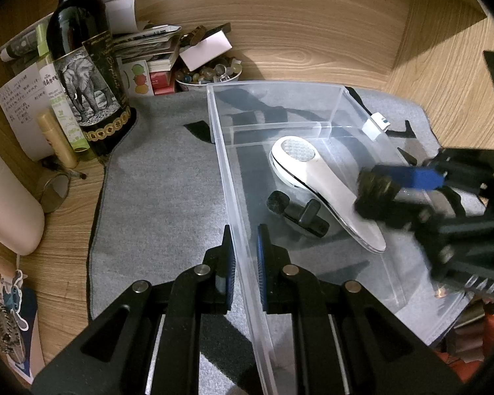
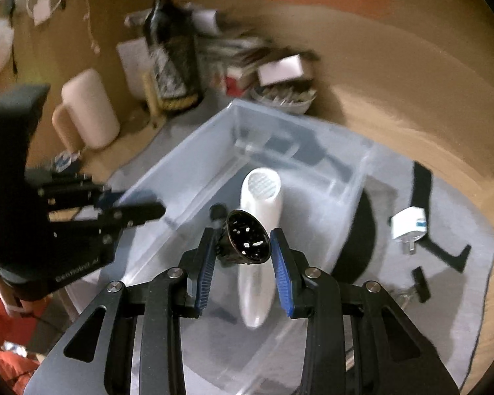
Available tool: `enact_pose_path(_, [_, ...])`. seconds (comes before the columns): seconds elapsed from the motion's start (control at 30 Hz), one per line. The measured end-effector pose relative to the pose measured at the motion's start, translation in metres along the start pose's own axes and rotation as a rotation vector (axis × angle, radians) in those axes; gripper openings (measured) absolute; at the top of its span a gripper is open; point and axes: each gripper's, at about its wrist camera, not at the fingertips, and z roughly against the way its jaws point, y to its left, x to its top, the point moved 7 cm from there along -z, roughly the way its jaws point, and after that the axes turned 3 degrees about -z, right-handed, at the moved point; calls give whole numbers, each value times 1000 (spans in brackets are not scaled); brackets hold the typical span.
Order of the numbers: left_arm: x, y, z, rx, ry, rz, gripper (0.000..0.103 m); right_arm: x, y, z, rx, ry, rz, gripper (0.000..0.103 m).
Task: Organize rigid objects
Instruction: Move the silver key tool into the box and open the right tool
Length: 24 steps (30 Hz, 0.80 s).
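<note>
A clear plastic bin [image 1: 313, 85] [image 2: 194, 138] stands on a grey mat. My left gripper [image 1: 246, 233] [image 2: 145, 202] is shut on its near left wall. Inside the bin lie a white handheld device [image 1: 316, 177] [image 2: 263, 194] and a small black clip-on piece [image 1: 299, 214]. My right gripper [image 2: 243, 233] [image 1: 388, 194] is shut on a dark round perforated cup [image 2: 247, 242] [image 1: 375, 187], holding it over the bin above the white device's handle. The right wrist view is blurred by motion.
A white plug adapter [image 2: 408, 227] [image 1: 375, 125] and small black parts [image 2: 421, 283] lie on the mat right of the bin. A dark wine bottle [image 1: 85, 65], papers, a bowl of stones [image 1: 207, 75] and a pale jug [image 2: 89, 108] crowd the wooden surface at the back left.
</note>
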Motion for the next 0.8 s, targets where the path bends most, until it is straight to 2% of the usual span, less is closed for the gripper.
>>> enact_pose_path(0.13, [0, 0, 0, 0, 0, 2, 11, -8, 6, -14, -4, 69, 30, 31])
enact_pose_path(0.27, [1, -1, -1, -3, -2, 3, 11, -10, 10, -19, 1, 98, 48, 31])
enact_pose_path(0.8, [1, -1, -1, -3, -2, 3, 11, -10, 8, -17, -11, 89, 65, 34])
